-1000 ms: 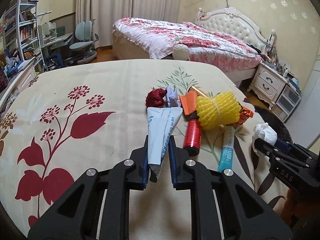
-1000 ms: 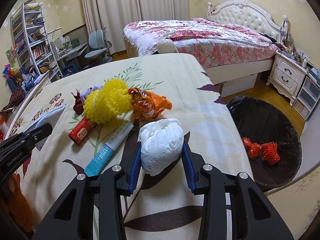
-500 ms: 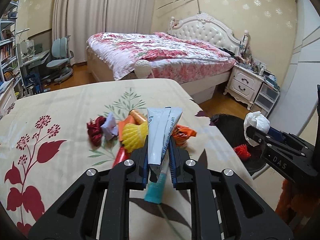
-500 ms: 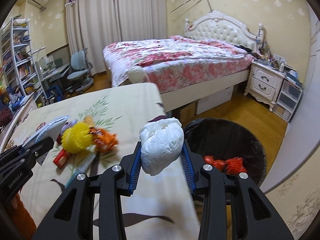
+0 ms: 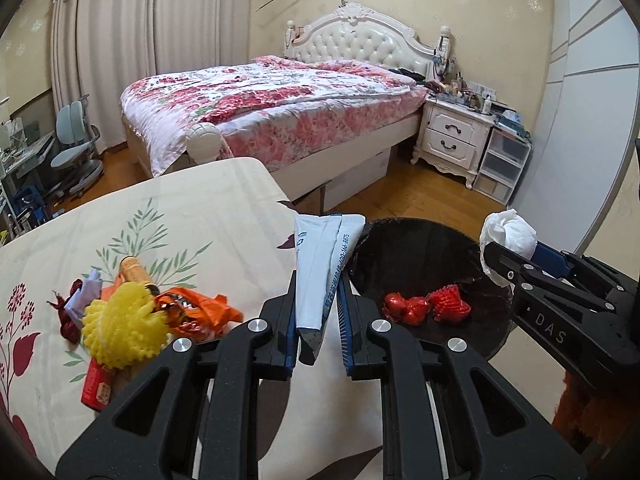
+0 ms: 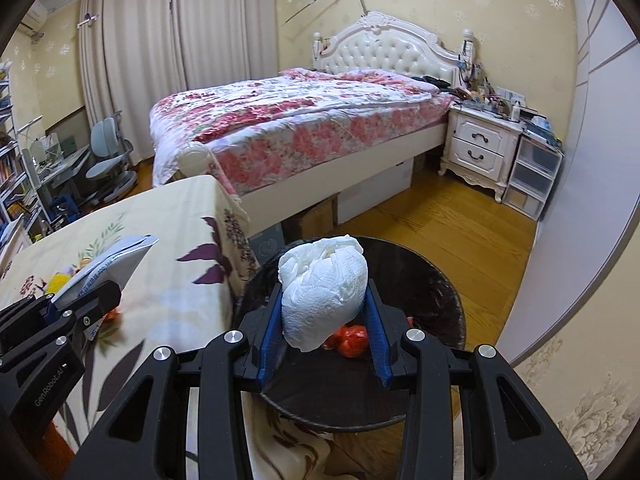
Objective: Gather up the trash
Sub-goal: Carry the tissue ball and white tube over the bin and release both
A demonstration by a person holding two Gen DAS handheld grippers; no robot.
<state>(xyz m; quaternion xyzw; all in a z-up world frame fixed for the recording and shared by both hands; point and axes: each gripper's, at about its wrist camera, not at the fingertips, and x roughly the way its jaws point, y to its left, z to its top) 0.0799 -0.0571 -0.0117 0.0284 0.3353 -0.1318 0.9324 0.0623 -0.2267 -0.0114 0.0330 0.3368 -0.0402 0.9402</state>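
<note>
Bedroom, floral-cloth surface [image 5: 192,216]: right tongs [image 6: 324,312] clamp tissue wad [image 6: 324,292] directly over black bin [image 6: 444,288]; left tongs [image 5: 318,320] pinch flattened tube [image 5: 320,272], long axis forward, bin just right; right nearer.

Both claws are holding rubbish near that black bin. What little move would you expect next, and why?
Probably the right claw opens to drop the tissue wad. In its own view the wad hangs over the bin, where red wrappers already lie. The left claw, gripping a pale tube, seems nearer the table edge, so it likely follows after.
</note>
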